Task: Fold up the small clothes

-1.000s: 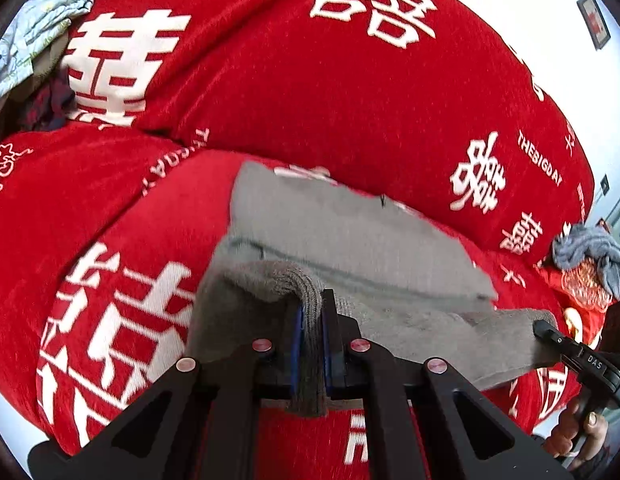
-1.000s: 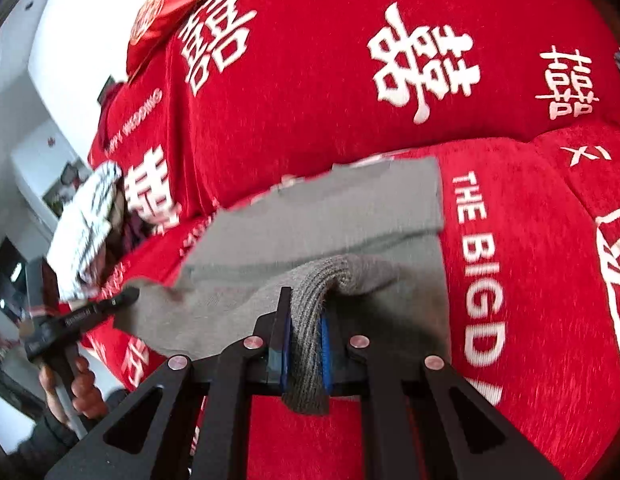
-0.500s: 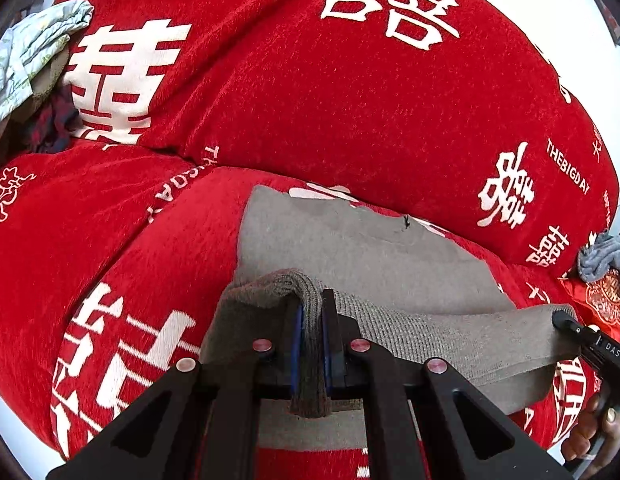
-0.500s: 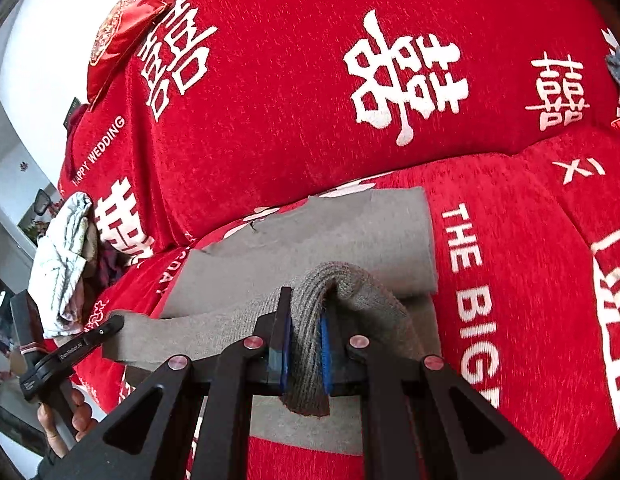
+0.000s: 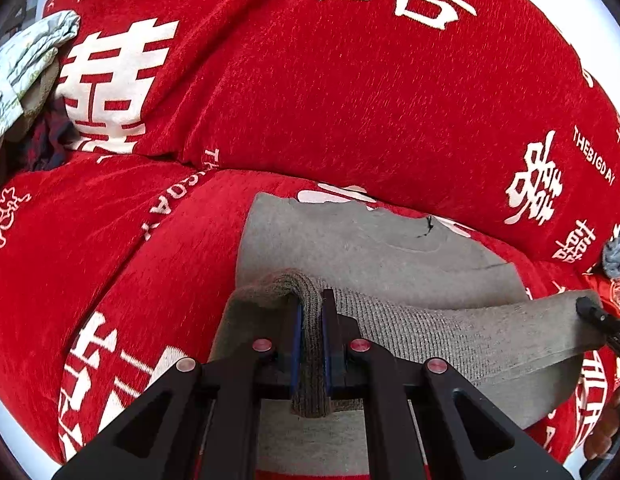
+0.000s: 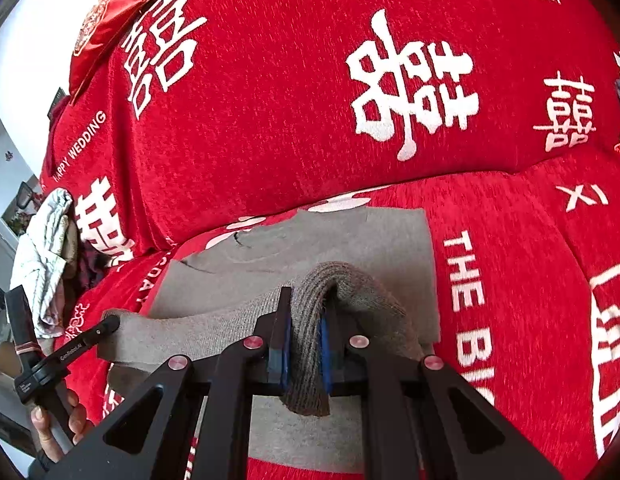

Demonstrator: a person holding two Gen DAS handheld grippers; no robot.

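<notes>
Grey knit garment [image 5: 362,248] lies on the red sofa cover [image 5: 310,92]. The left tool [image 5: 310,336] pinches its ribbed hem at one end, and the right tool [image 6: 304,340] is clamped on the other, lifting that edge above the flat part.

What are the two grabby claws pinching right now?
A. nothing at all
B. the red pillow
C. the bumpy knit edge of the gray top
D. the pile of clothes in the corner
C: the left gripper and the right gripper are each shut on the ribbed hem of the gray top, holding that edge up over the part lying flat on the red sofa cover.
</notes>
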